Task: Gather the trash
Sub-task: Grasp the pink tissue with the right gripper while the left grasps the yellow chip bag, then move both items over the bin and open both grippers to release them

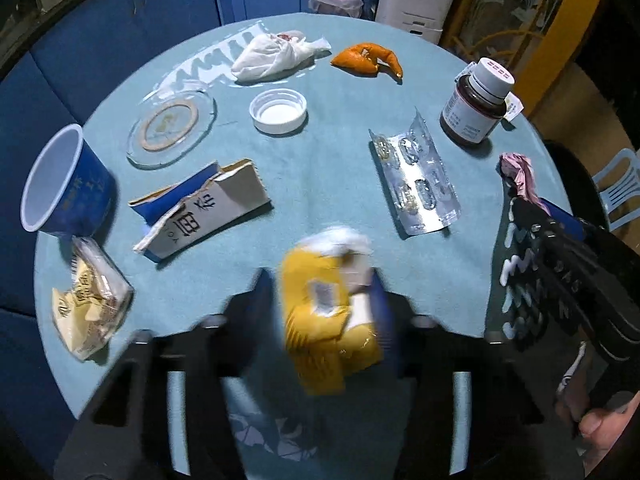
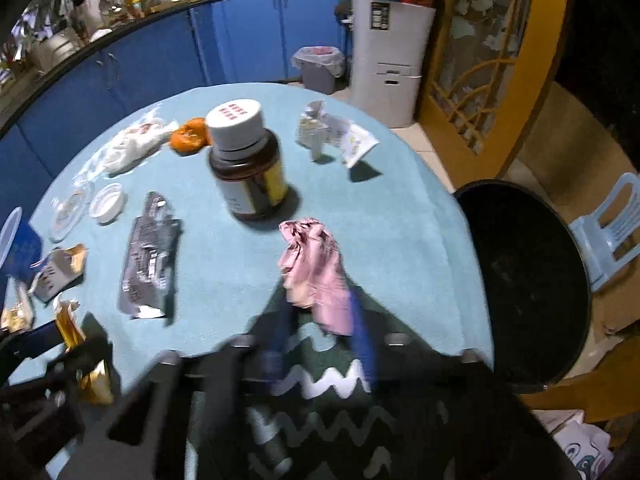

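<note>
Round table [image 2: 400,216] covered in light blue cloth. Blue cabinets [image 2: 140,64] run along the far wall; cookware on the counter above, details unclear. White appliance [image 2: 390,60] stands beside a yellow-framed glass door [image 2: 492,60]. Pale blue plastic chair [image 2: 612,228] at right, on the floor.

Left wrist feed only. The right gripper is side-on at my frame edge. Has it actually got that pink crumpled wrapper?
Observer: Yes. The right gripper is shut on the pink crumpled wrapper, pinching its lower end.
Operator: Where's the bin?
Observer: A large black round bin stands open just off the edge of the teal round table, to the wrapper's right.
Operator: Anything behind the bottle?
Observer: Torn white paper packets lie behind the brown white-capped medicine bottle.
</note>
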